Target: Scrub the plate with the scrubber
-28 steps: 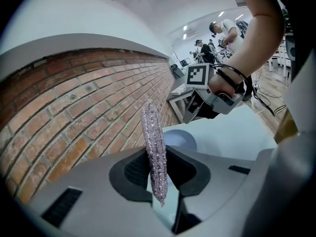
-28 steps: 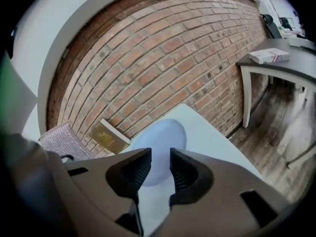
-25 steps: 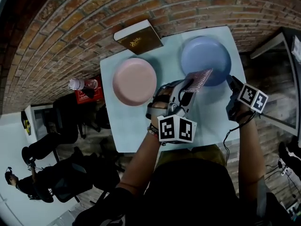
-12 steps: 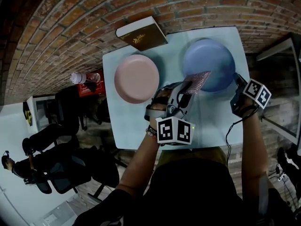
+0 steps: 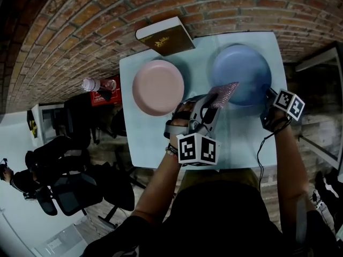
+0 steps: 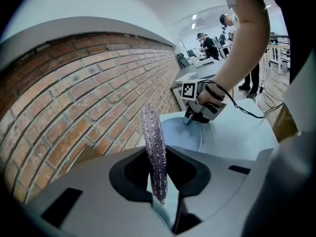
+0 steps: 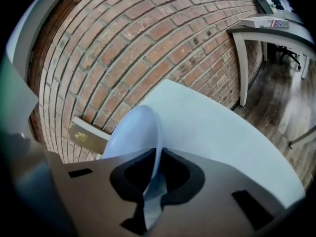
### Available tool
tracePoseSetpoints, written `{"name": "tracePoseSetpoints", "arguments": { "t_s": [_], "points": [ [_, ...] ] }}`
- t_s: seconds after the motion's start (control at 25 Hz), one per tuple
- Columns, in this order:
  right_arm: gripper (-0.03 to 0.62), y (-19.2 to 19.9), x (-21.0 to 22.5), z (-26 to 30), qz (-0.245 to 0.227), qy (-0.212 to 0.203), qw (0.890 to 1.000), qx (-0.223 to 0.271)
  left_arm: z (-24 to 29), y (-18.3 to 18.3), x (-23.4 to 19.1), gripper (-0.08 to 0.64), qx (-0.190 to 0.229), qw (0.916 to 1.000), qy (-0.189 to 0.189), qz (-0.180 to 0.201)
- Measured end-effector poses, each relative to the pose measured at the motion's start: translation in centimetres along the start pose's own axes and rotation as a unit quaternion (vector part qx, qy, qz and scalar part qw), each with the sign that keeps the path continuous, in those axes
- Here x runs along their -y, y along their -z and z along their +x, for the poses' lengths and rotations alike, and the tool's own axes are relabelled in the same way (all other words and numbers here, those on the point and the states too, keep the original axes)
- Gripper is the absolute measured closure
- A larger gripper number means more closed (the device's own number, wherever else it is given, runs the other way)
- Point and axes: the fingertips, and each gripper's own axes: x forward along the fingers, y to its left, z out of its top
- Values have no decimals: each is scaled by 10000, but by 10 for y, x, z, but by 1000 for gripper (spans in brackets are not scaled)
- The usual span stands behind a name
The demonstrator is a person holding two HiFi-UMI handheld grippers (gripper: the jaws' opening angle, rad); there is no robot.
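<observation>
At 1 table [image 5: 236, 138] — 1 blue plate [image 5: 241, 71], 1 pink plate [image 5: 158, 87], 1 scrubber [image 5: 225, 93]

Other things on and beside the pale table [image 5: 244, 143]
A pink plate [image 5: 158, 87] lies on it, a brown book [image 5: 166, 36] at its twelve o'clock, a plastic bottle [image 5: 96, 84] at nine o'clock, off the table.

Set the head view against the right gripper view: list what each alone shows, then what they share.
Head view only: the pink plate and the left gripper clamping the scrubber. Right gripper view only: the jaws of the right gripper, which have just been closing, pinching the rim of the blue plate. Both: blue plate, book, table, brick wall.
</observation>
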Motion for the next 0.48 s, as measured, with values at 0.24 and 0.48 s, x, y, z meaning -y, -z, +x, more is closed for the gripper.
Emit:
{"name": "tracePoseSetpoints", "arguments": {
  "t_s": [0.24, 0.48],
  "points": [
    [544, -8, -15, -18, -295, 157, 9994, 131, -15, 9, -9, 480, -24, 9999, -66, -109],
    [543, -23, -63, -66, -570, -81, 9962, 653, -39, -1, -23, 480, 205, 9996, -168, -80]
  ]
}}
